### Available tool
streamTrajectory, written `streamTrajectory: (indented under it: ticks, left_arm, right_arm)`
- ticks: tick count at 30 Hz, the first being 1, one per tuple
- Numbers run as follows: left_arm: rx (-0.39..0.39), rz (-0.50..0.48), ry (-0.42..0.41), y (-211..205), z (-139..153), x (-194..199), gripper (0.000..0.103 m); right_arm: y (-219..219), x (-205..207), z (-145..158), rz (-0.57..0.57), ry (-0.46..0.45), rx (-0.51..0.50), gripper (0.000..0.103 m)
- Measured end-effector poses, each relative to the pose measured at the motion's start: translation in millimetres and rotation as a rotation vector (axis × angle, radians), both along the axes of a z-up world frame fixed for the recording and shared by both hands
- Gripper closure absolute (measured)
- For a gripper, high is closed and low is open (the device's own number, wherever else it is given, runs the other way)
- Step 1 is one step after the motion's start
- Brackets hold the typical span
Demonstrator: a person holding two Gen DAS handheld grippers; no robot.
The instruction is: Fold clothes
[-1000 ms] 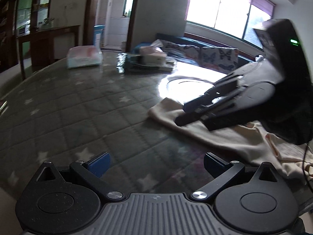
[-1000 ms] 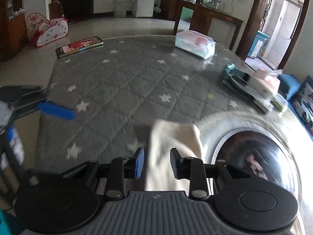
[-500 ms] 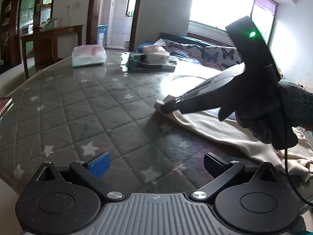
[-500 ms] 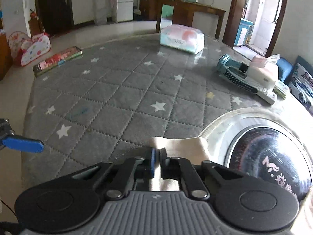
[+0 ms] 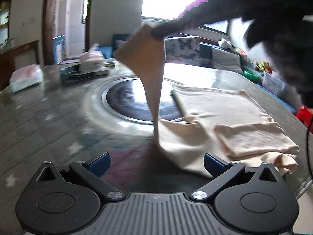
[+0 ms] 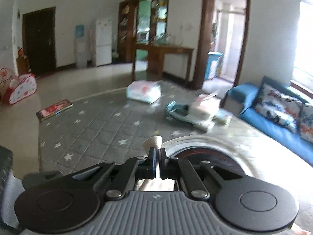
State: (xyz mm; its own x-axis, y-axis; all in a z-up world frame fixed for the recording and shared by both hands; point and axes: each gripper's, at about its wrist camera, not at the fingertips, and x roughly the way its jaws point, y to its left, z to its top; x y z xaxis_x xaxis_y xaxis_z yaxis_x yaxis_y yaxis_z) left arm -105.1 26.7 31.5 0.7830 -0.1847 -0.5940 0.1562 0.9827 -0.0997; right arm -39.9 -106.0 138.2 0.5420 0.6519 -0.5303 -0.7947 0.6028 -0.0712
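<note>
Hanging by one corner, the cream garment (image 5: pixel 225 117) runs as a taut strip from the right gripper (image 6: pixel 157 163), clamped on that corner above, down to its body on the table (image 5: pixel 58 117), just ahead-right of the wide-open, empty left gripper (image 5: pixel 156 162)

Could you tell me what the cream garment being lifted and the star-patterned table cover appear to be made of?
The cream garment looks like soft, matte knit fabric, perhaps cotton: it drapes limply from the right gripper and creases gently. The star-patterned table cover looks like grey quilted cloth with stitched diamond lines, though in the left wrist view window light reflects off it, so a clear glossy sheet may lie on top.
</note>
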Motion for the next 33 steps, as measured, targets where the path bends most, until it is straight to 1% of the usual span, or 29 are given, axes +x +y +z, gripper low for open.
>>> streamTrajectory:
  ticks: [4,7,9,11,15,20,24,28,29,31,33]
  left_arm:
    - [0.022,-0.028,0.010,-28,-4,14,0.000]
    - [0.075,-0.035,0.006,-47,-7,18,0.000]
    - [0.115,-0.025,0.007,-57,-9,21,0.000]
    - [0.138,-0.012,0.016,-62,-10,23,0.000]
    - [0.166,0.010,0.024,-69,-13,27,0.000]
    - [0.192,0.020,0.036,-70,-16,28,0.001]
    - [0.213,0.004,0.035,-67,-15,24,0.001]
    - [0.228,-0.016,0.040,-61,-14,20,0.000]
    - [0.232,-0.027,0.043,-59,-13,19,0.000]
    - [0.236,-0.053,0.042,-56,-10,16,0.000]
    - [0.236,-0.083,0.036,-52,-5,12,0.000]
  right_arm:
    - [-39,-6,16,-0.055,-0.037,0.031,0.101]
    - [-68,-10,23,-0.098,-0.053,0.051,0.101]
    - [-86,-14,26,-0.124,-0.060,0.063,0.101]
    - [-104,-18,28,-0.151,-0.068,0.072,0.101]
    - [-142,-28,29,-0.220,-0.084,0.076,0.101]
    - [-188,-39,10,-0.328,-0.019,0.042,0.101]
    - [-220,-46,-7,-0.400,0.046,0.008,0.100]
    - [-247,-54,-46,-0.466,0.180,-0.067,0.095]
    - [-252,-55,-49,-0.479,0.195,-0.067,0.092]
    - [-262,-56,-52,-0.504,0.214,-0.057,0.090]
    - [-271,-58,-53,-0.522,0.226,-0.040,0.086]
